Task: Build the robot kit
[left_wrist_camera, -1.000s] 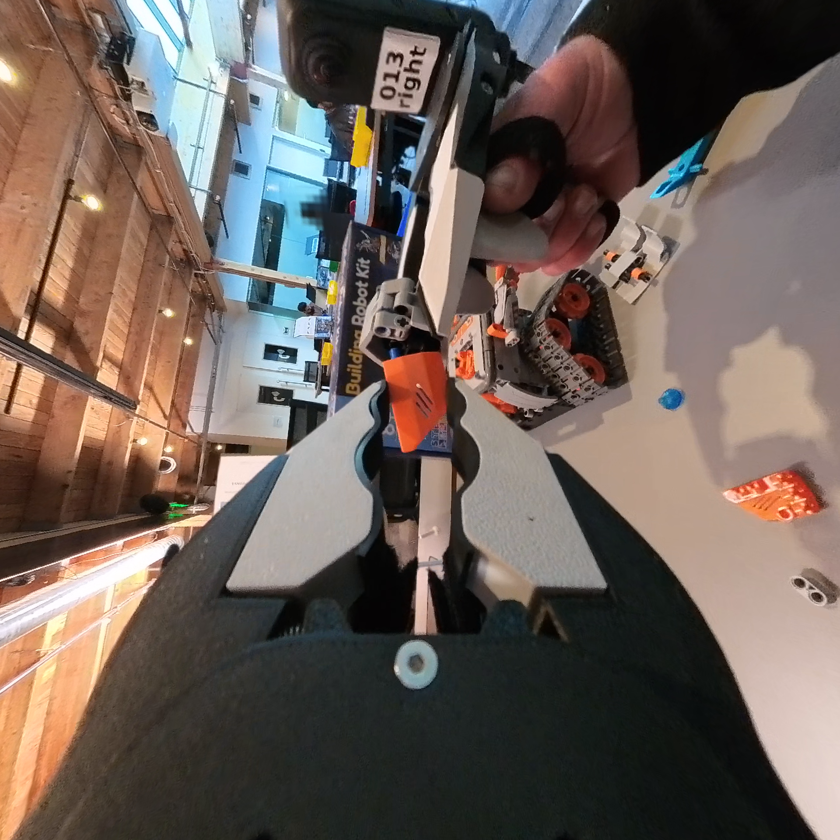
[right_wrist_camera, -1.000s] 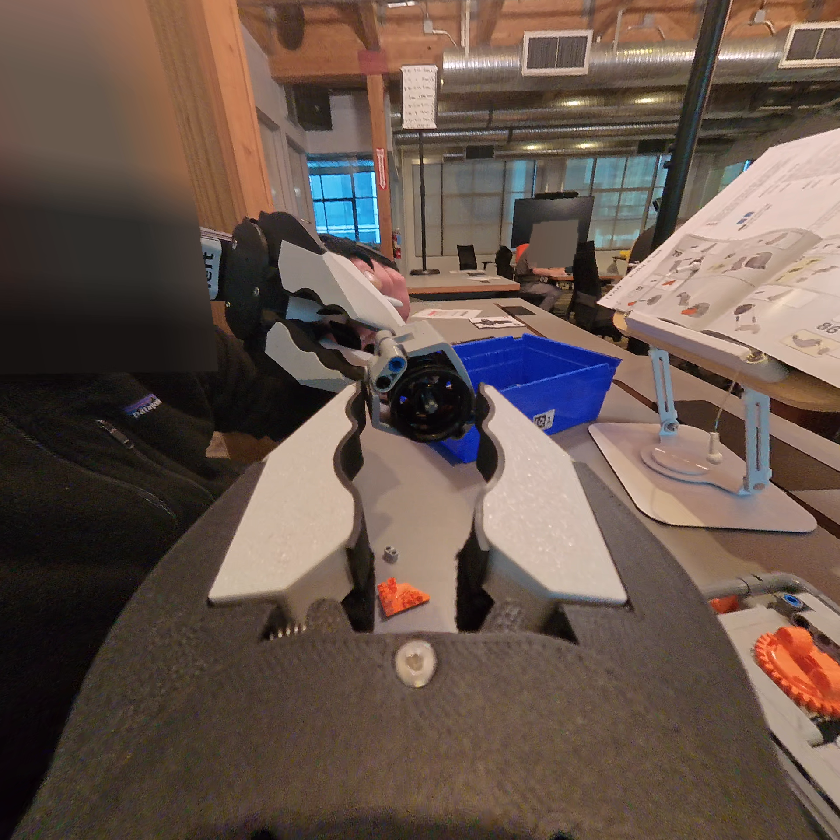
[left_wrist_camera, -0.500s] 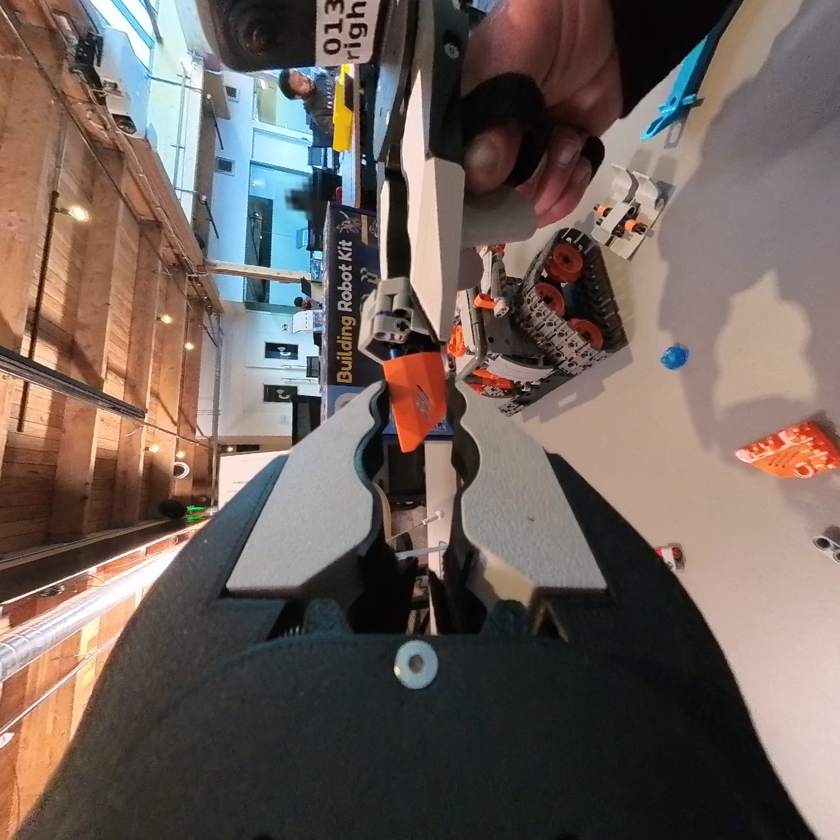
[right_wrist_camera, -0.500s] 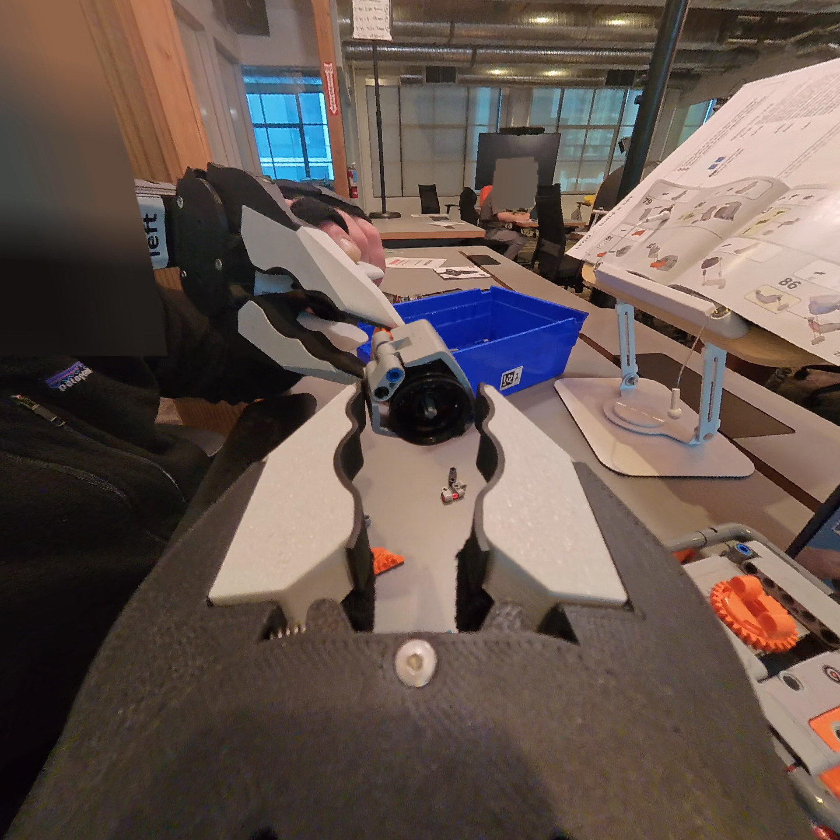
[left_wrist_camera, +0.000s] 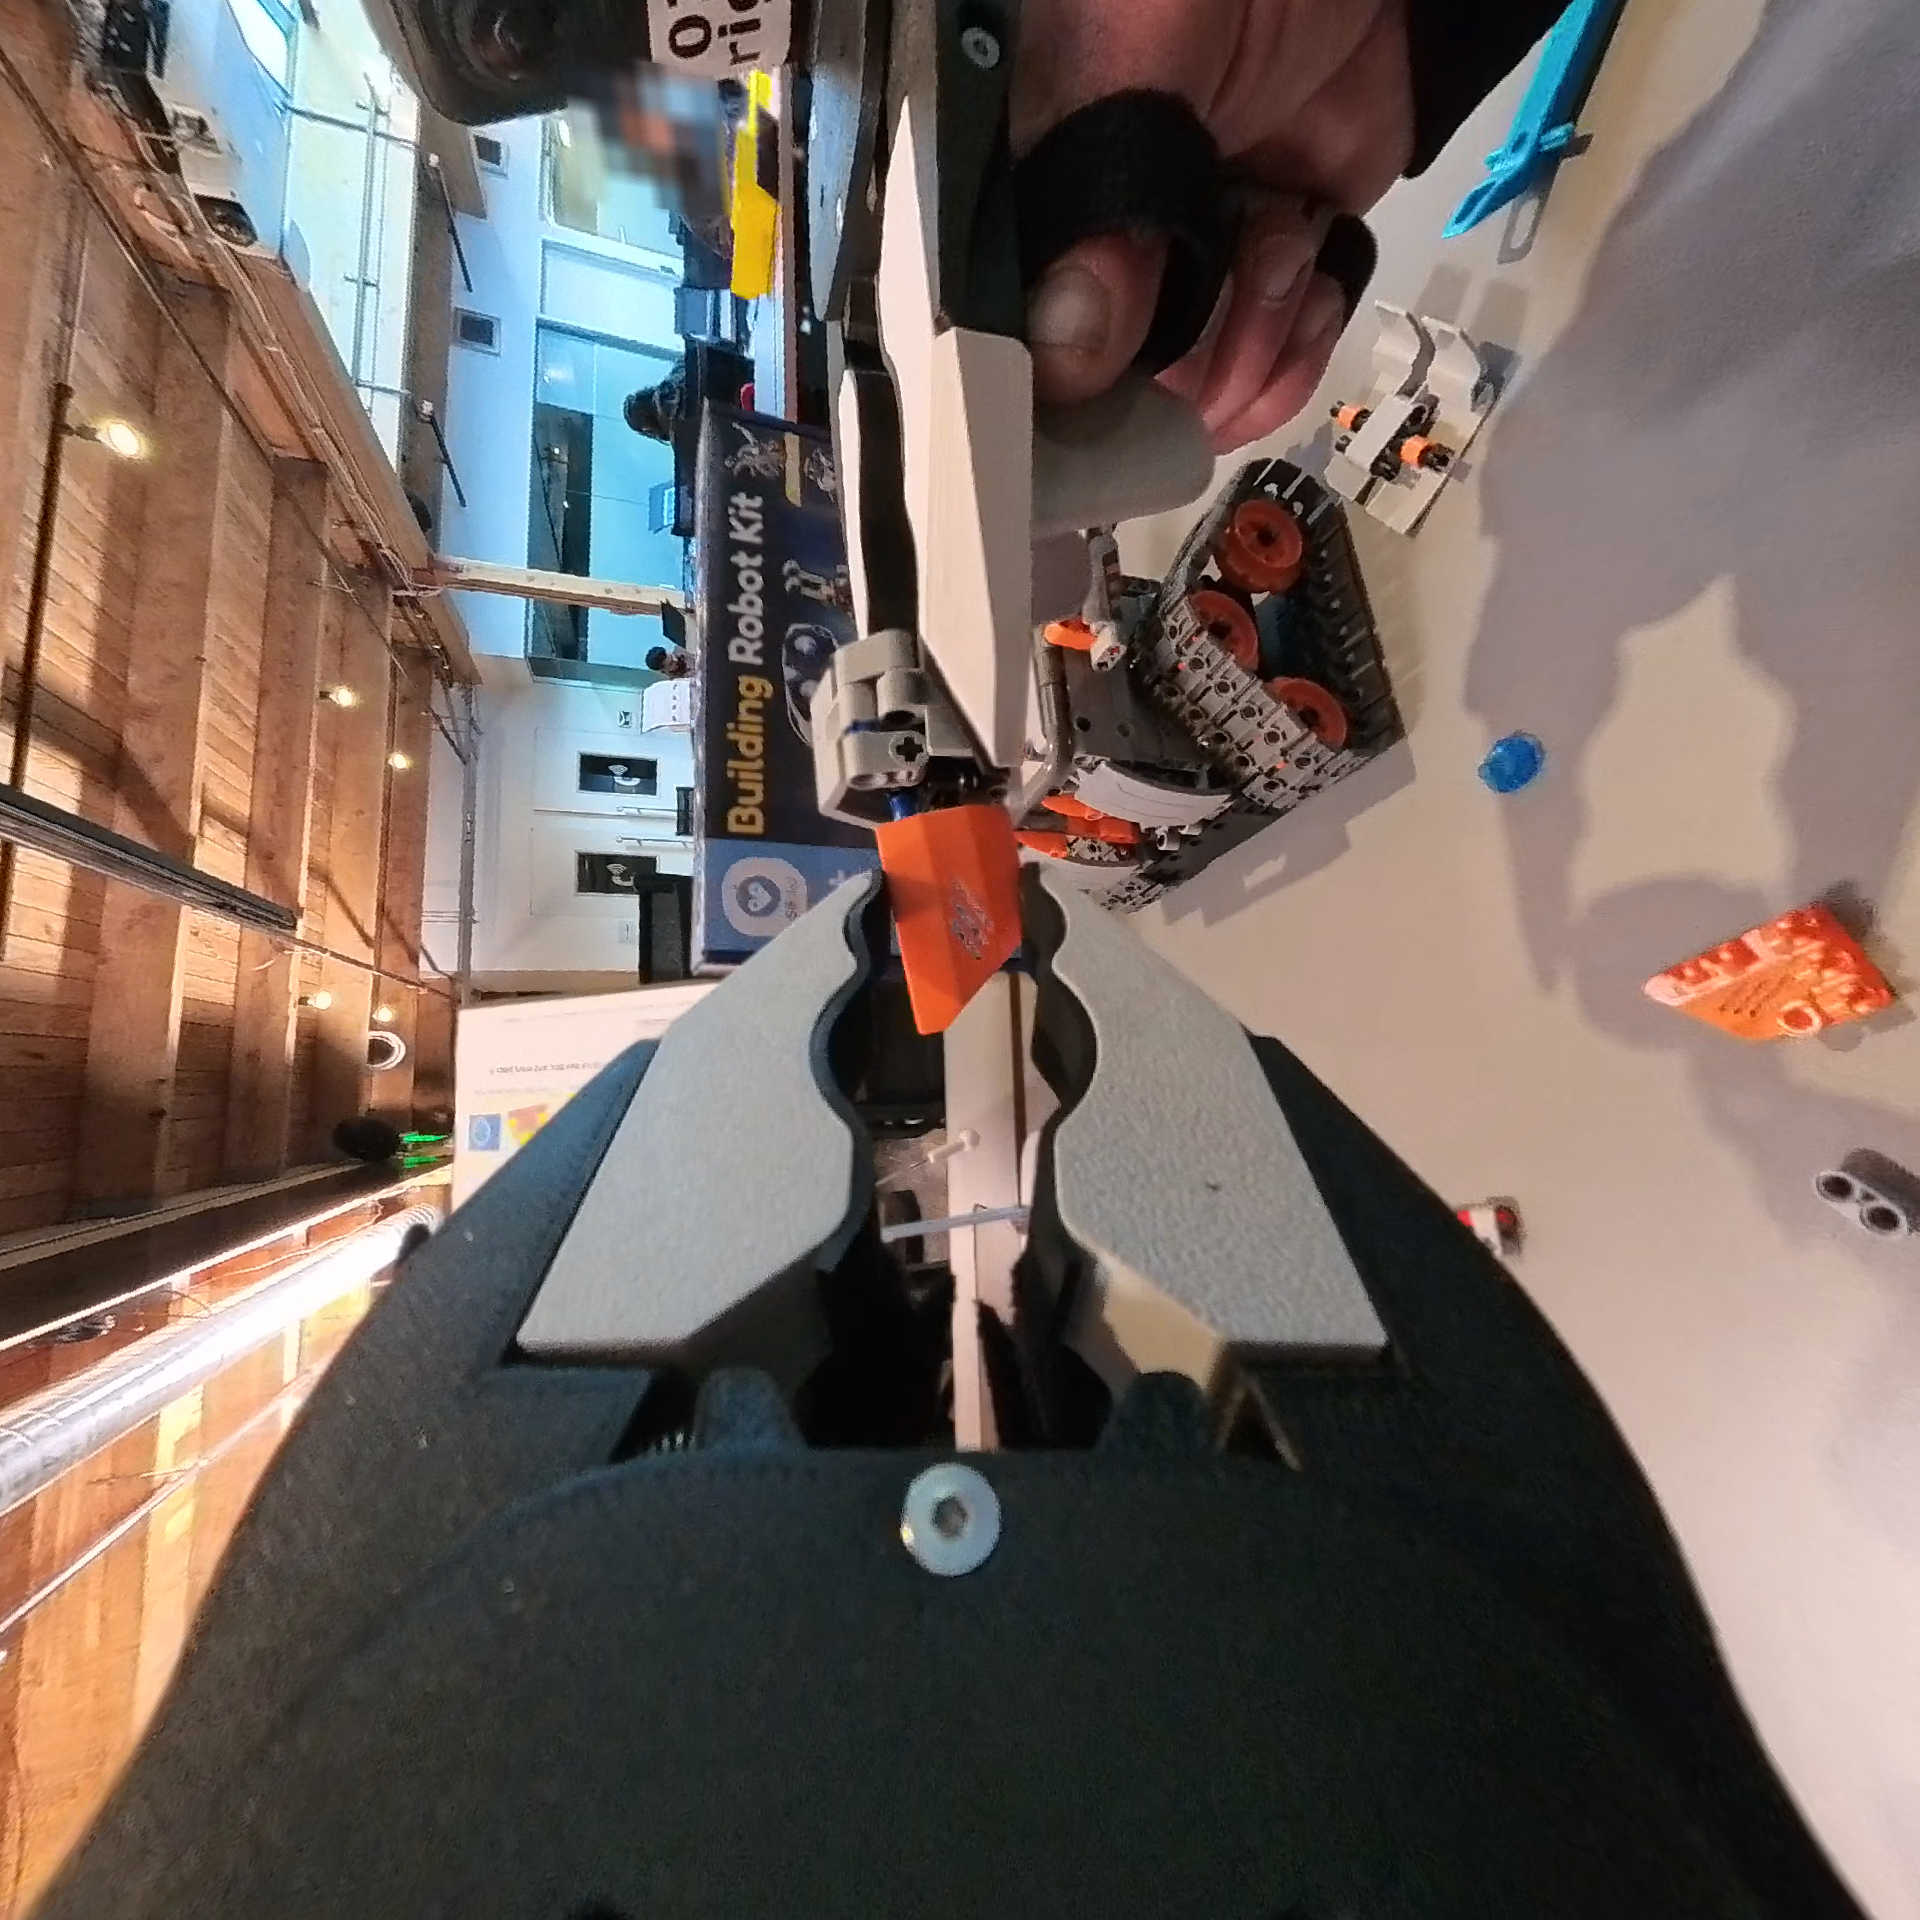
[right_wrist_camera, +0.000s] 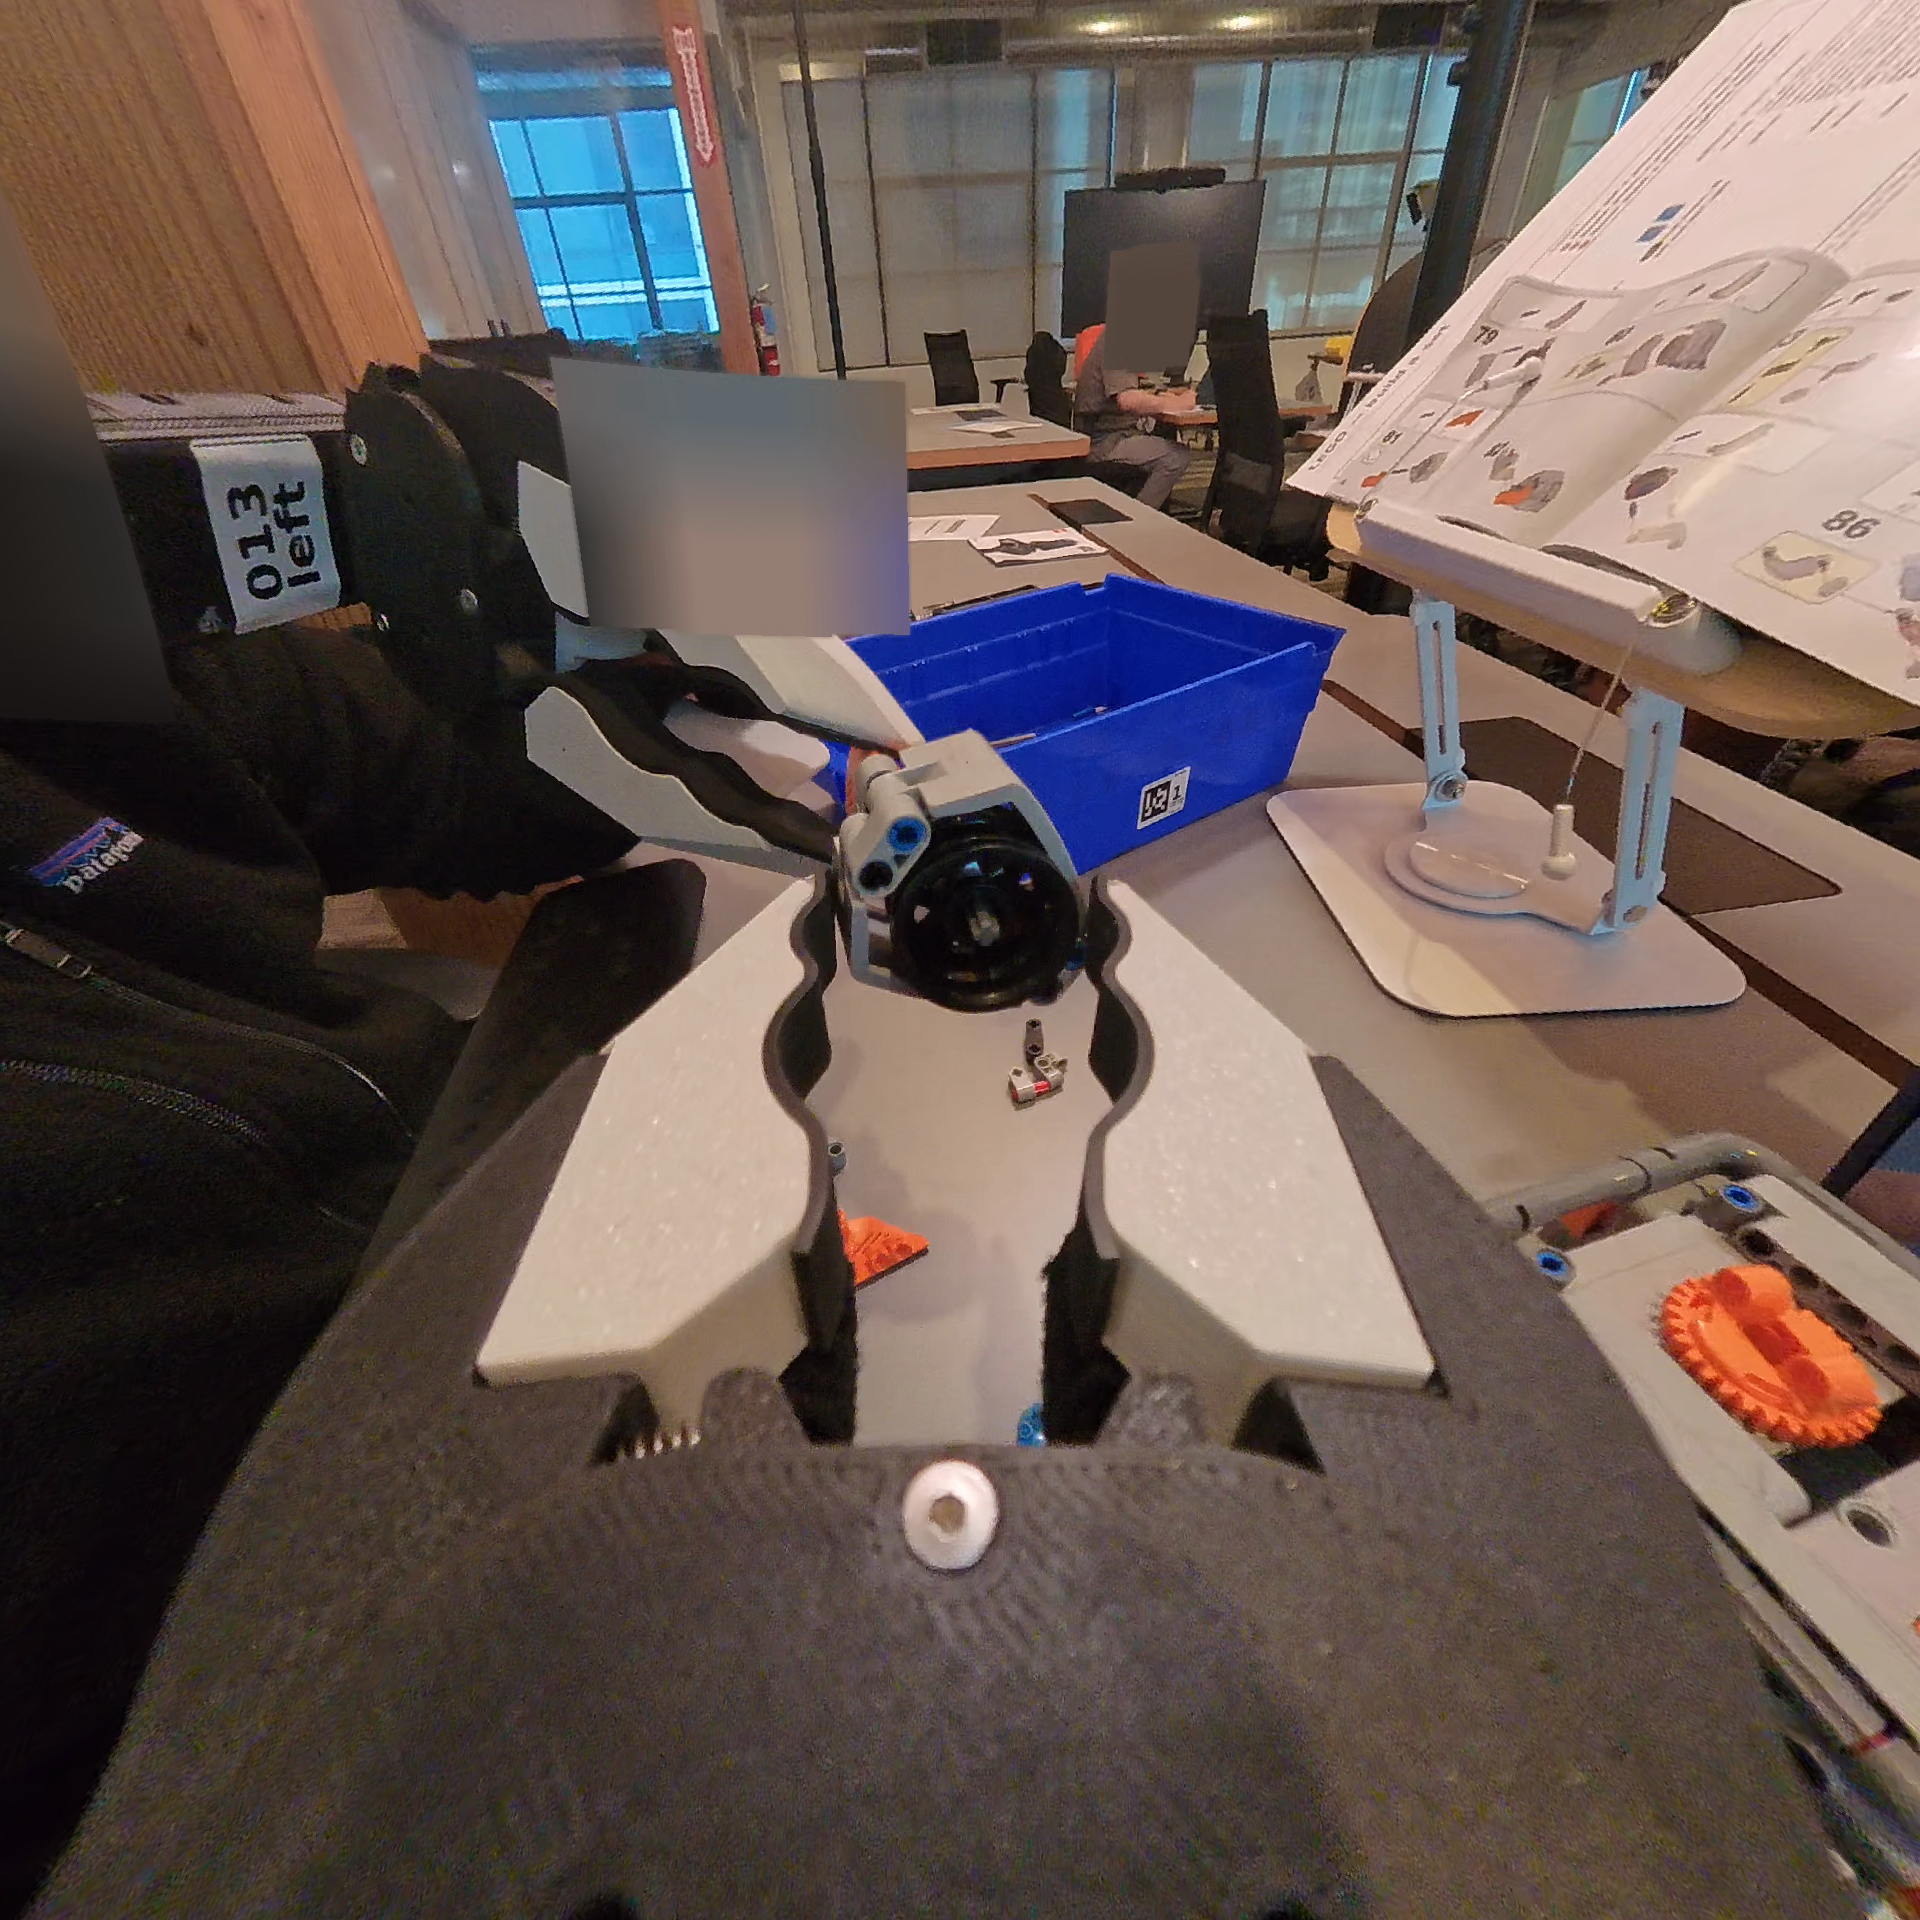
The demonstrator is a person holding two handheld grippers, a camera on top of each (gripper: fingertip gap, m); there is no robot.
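L tool point(left_wrist_camera: 951, 914) grips orange panel point(left_wrist_camera: 951, 914); R tool point(right_wrist_camera: 961, 925) clamps grey wheel assy point(right_wrist_camera: 961, 894) above surface point(right_wrist_camera: 1455, 1081).

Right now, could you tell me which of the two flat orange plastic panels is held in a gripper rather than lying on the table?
The smooth orange wedge-shaped panel, pinched in the left gripper; the studded orange panel lies loose on the pale table.

grey table point(right_wrist_camera: 1455, 1091) bears blue bin point(right_wrist_camera: 1101, 707) (book stand point(right_wrist_camera: 1496, 914) beside).
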